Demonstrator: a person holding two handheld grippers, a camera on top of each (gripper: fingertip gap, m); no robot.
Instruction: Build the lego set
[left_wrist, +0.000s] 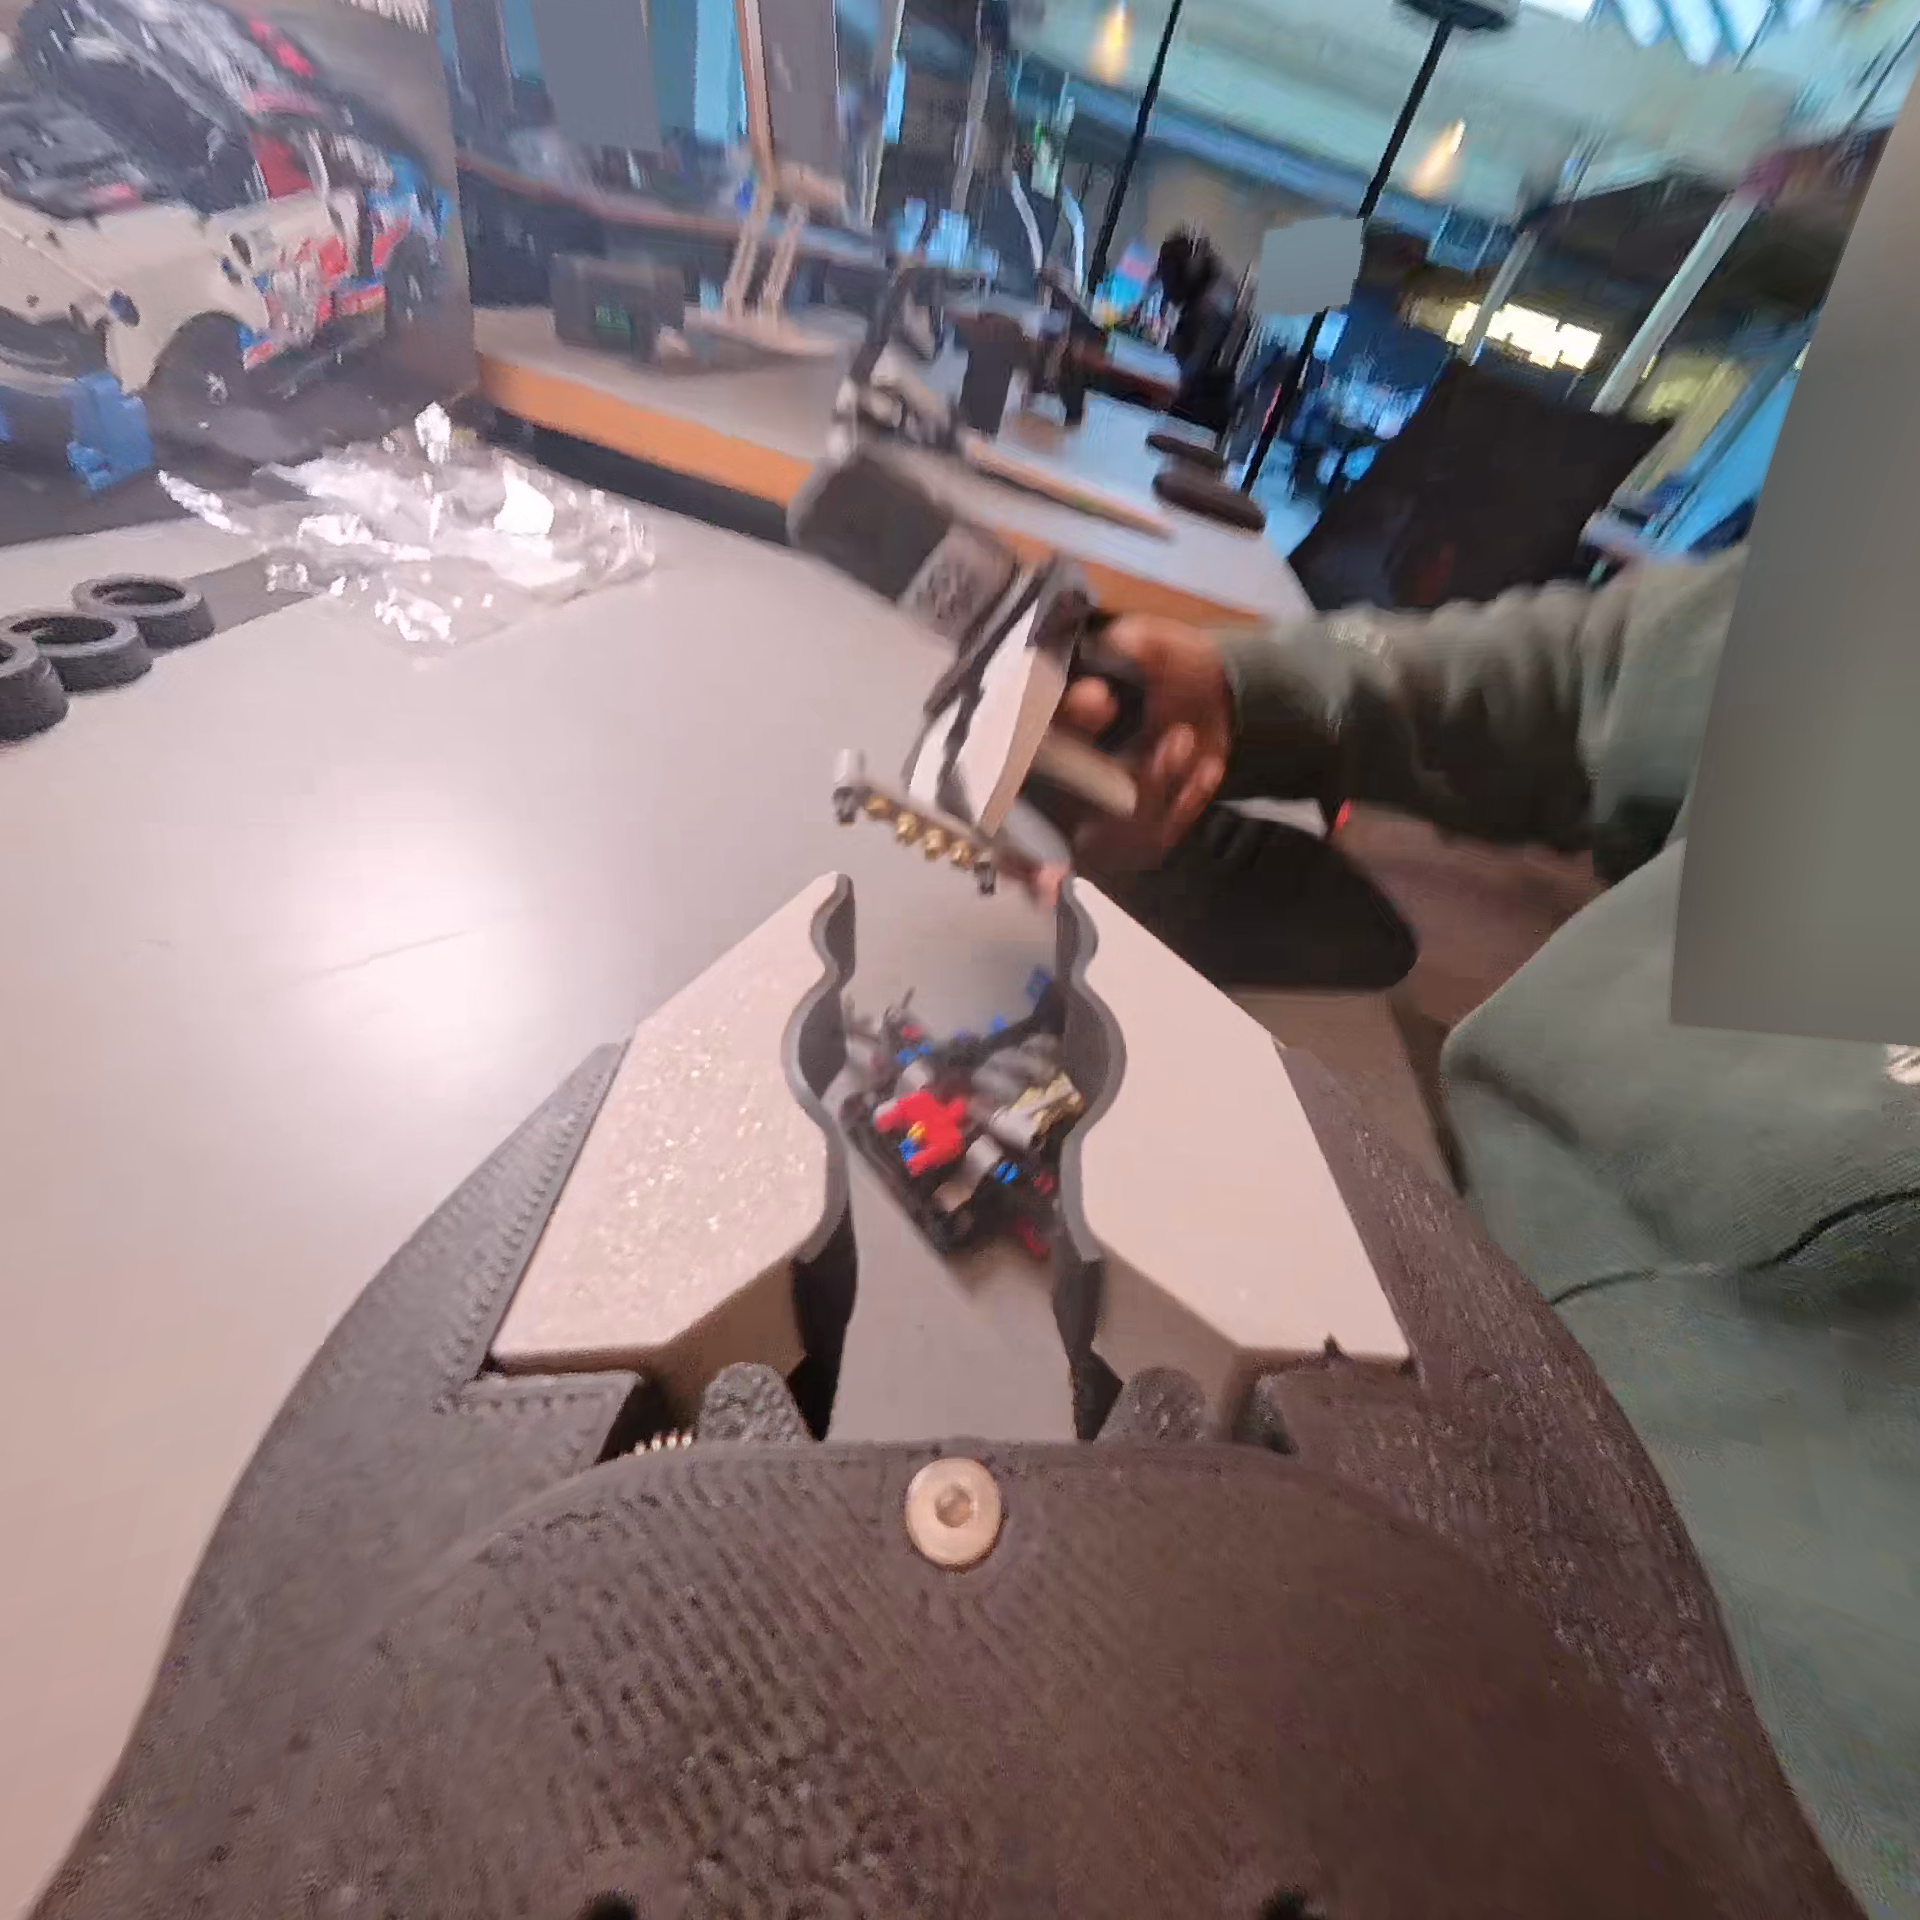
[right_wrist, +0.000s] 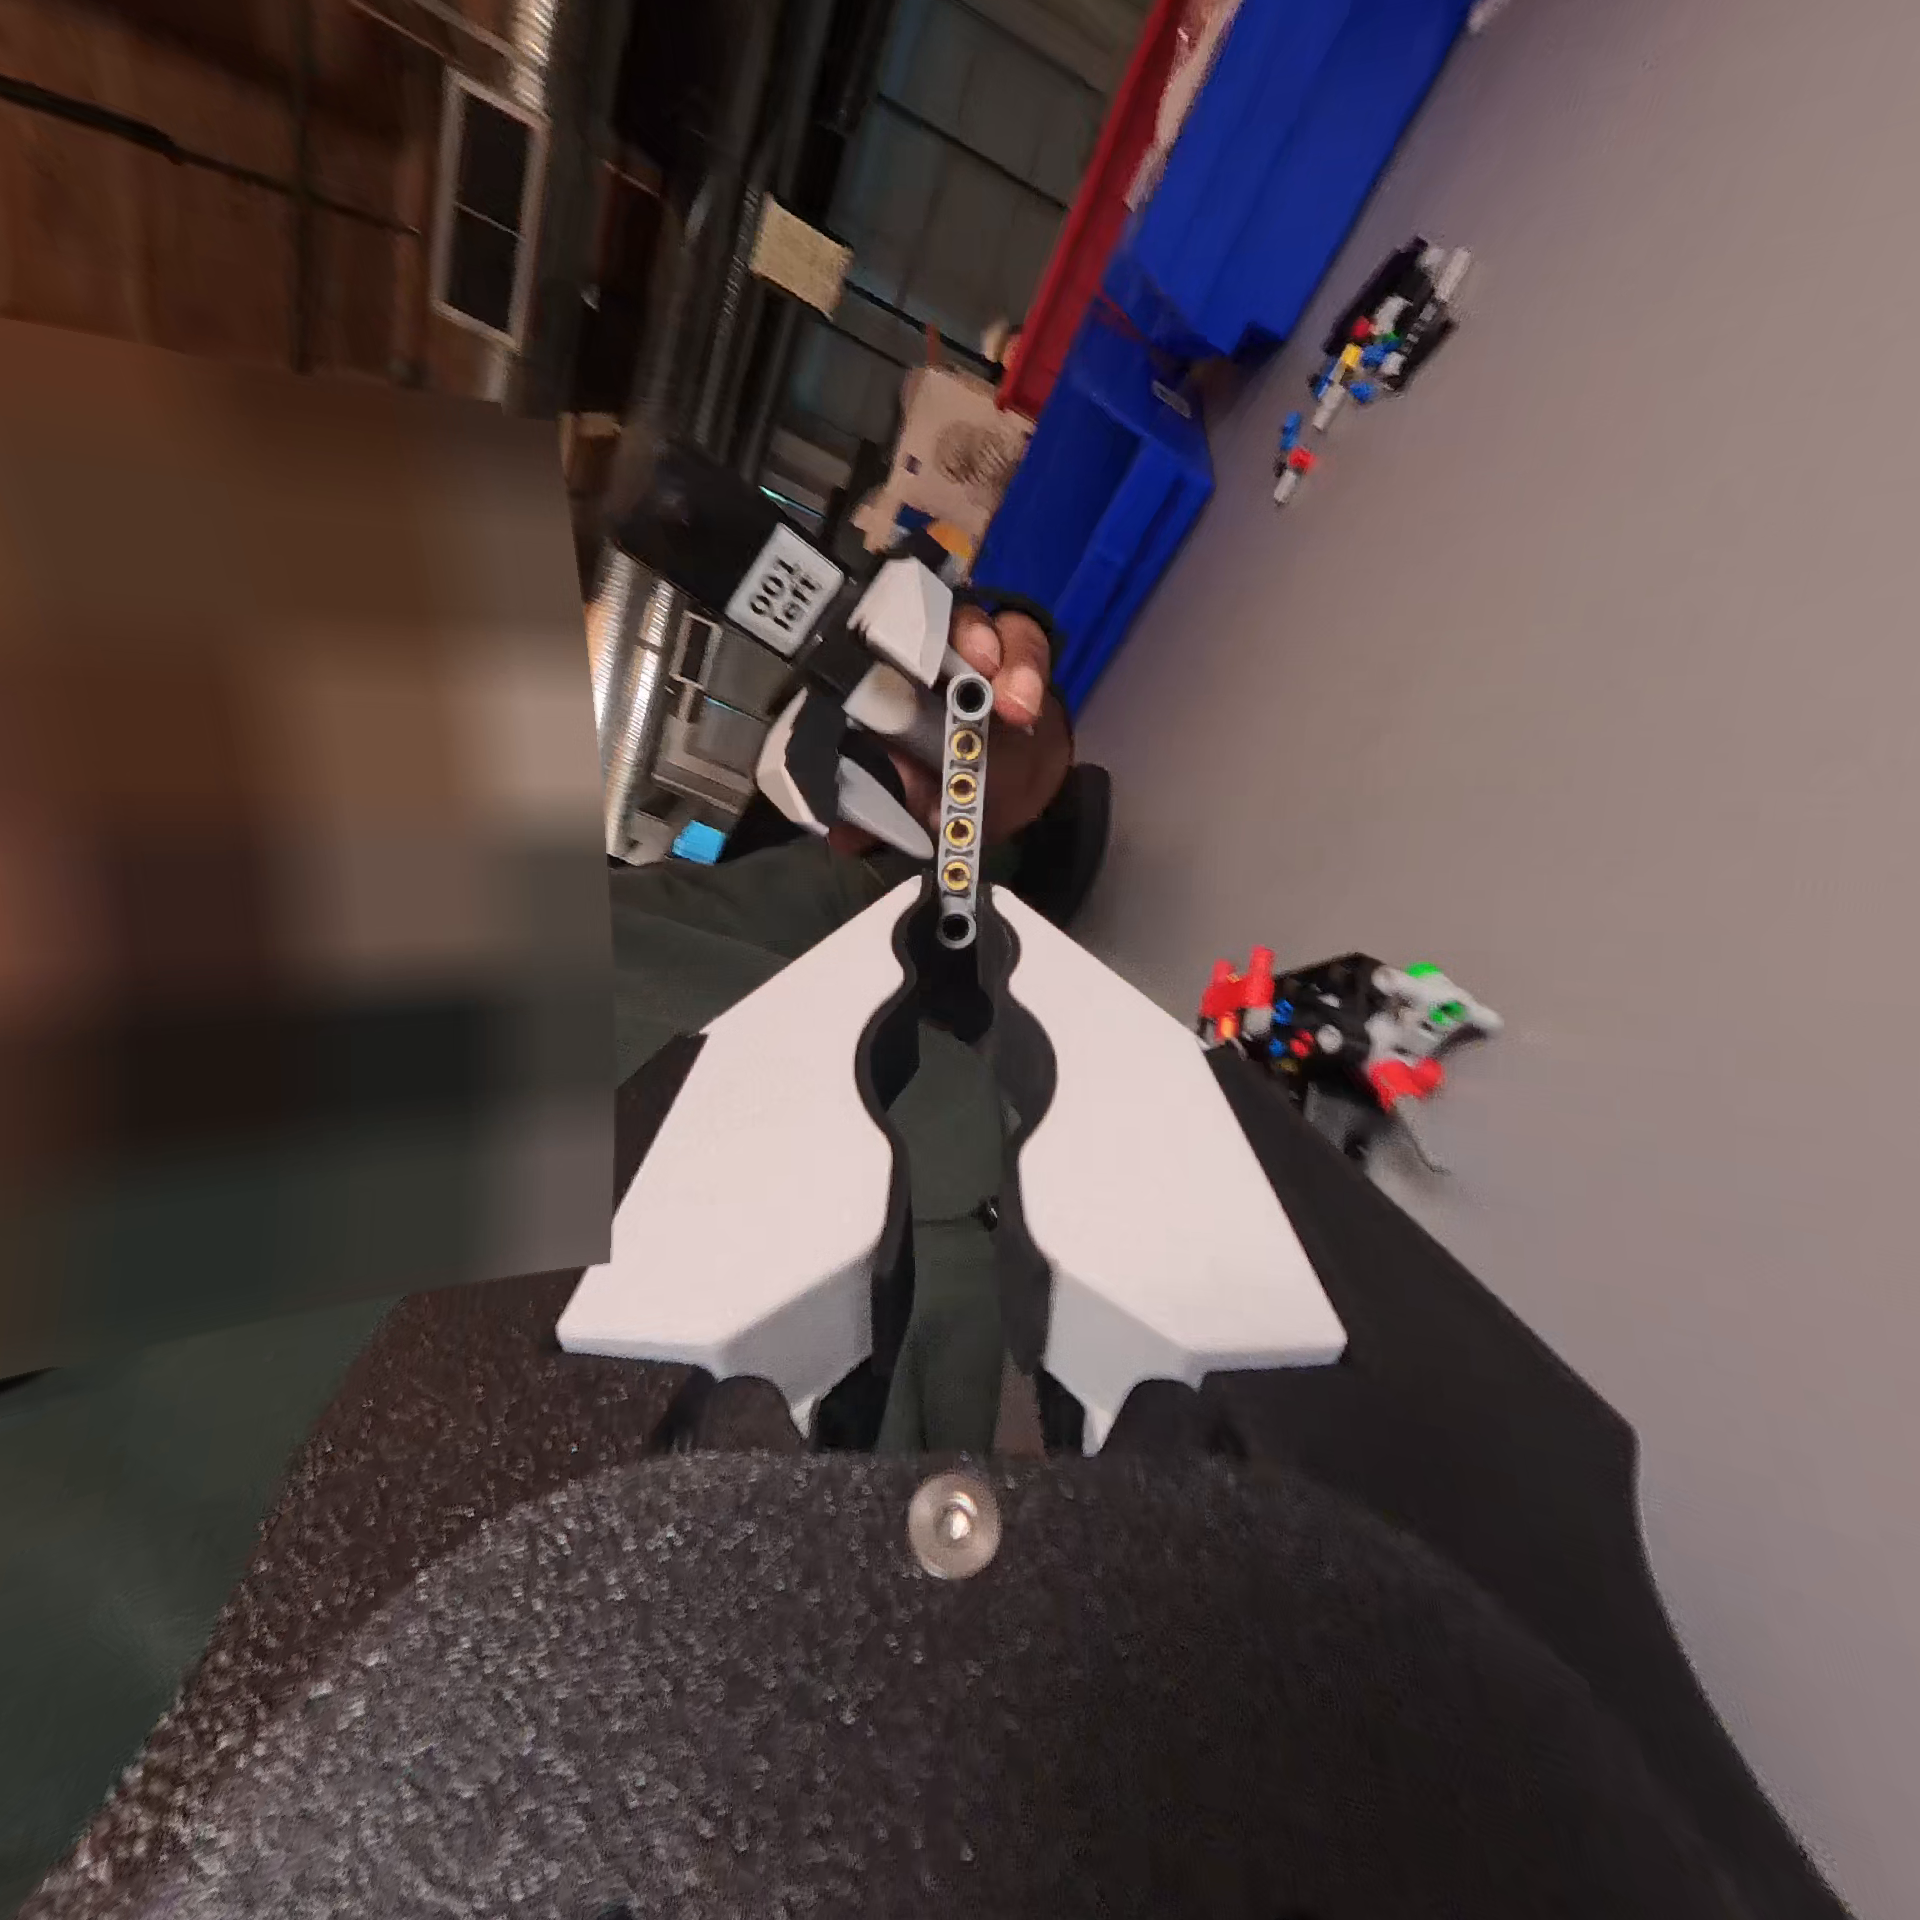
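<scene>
My right gripper is shut on the lower end of a grey lego beam that has several tan pins in its holes. In the left wrist view the right gripper holds that beam in the air just beyond my left fingertips. My left gripper is open and empty, raised above a partly built black lego assembly with red parts on the grey table. The assembly also shows in the right wrist view. The left gripper faces the beam from behind it.
Black tyres, a crumpled clear plastic bag and the set's box lie at the table's far left. A second small lego build with loose pieces sits next to blue bins. A green sleeve reaches in from the right. Across from one pair of fingers to the other is roughly 5 centimetres.
</scene>
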